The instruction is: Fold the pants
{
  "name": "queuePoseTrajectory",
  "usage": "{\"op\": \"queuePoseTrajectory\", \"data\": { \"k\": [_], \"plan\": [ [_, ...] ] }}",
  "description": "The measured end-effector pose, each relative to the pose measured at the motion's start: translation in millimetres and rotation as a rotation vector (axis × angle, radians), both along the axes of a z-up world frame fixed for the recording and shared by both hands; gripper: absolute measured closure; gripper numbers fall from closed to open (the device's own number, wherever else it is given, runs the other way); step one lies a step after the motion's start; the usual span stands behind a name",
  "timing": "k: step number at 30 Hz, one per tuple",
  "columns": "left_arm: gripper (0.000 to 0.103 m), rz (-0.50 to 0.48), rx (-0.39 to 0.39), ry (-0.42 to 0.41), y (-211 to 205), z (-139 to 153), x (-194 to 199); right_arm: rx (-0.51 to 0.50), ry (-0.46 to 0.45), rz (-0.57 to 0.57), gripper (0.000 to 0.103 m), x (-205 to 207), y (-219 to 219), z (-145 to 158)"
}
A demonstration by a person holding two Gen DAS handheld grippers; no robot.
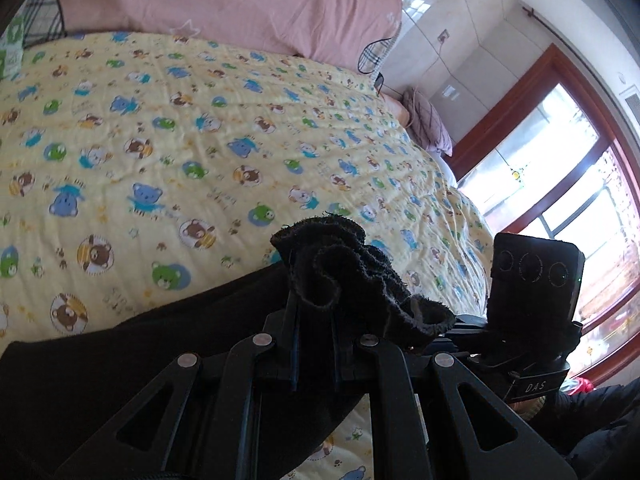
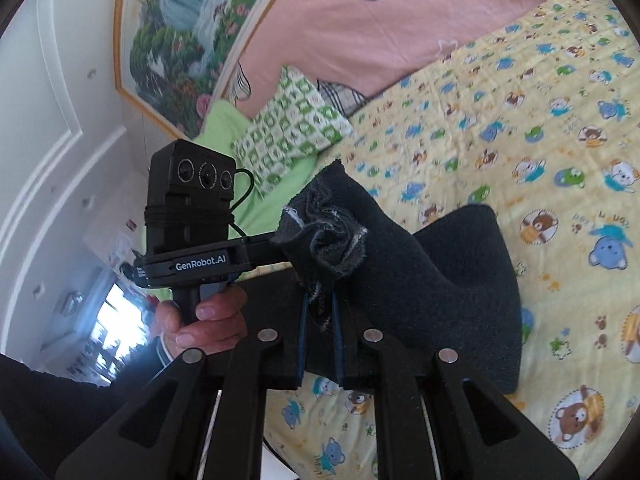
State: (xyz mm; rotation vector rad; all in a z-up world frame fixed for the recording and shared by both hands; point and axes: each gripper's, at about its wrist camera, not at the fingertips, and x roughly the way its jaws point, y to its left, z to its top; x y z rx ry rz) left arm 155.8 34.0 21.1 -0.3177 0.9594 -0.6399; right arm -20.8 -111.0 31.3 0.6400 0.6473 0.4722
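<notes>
Both the left gripper (image 1: 316, 304) and right gripper (image 2: 320, 304) are clamped on bunched, frayed hems of the black fleecy pants (image 2: 420, 280). Dark cloth drapes over the quilted bear-print bedspread (image 1: 200, 120).

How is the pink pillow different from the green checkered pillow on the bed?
The pink pillow is much bigger than the green checkered pillow. The pink pillow is mostly plain with a few plaid patches, while the green checkered pillow has small green and white squares all over. The pink pillow lies along the head of the bed; the green checkered pillow sits off at its end. Both rest by the yellow bear bedspread.
</notes>
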Motion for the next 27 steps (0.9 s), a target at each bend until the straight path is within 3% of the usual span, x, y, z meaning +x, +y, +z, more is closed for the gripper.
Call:
{"op": "queuePoseTrajectory", "data": {
  "k": [8, 18, 23, 27],
  "plan": [
    [0.093, 0.065, -0.002, 0.054, 14.0, -32.1, -11.6, -0.120, 0.108, 0.026, 0.089, 2.8, 20.6, -23.0],
    [0.093, 0.142, -0.012, 0.087, 39.4, -44.0, -29.0, -0.214, 0.166, 0.052, 0.086, 6.3, 39.5, -33.5],
    [0.093, 0.190, -0.017, 0.082, 52.9, -40.3, -43.1, -0.202, 0.154, 0.073, 0.063, 3.5, 45.3, -32.3],
    [0.093, 0.254, -0.005, 0.069, 64.2, -34.2, -60.1, -0.211, 0.143, 0.091, 0.058, -0.1, 54.2, -27.6]
  ]
}}
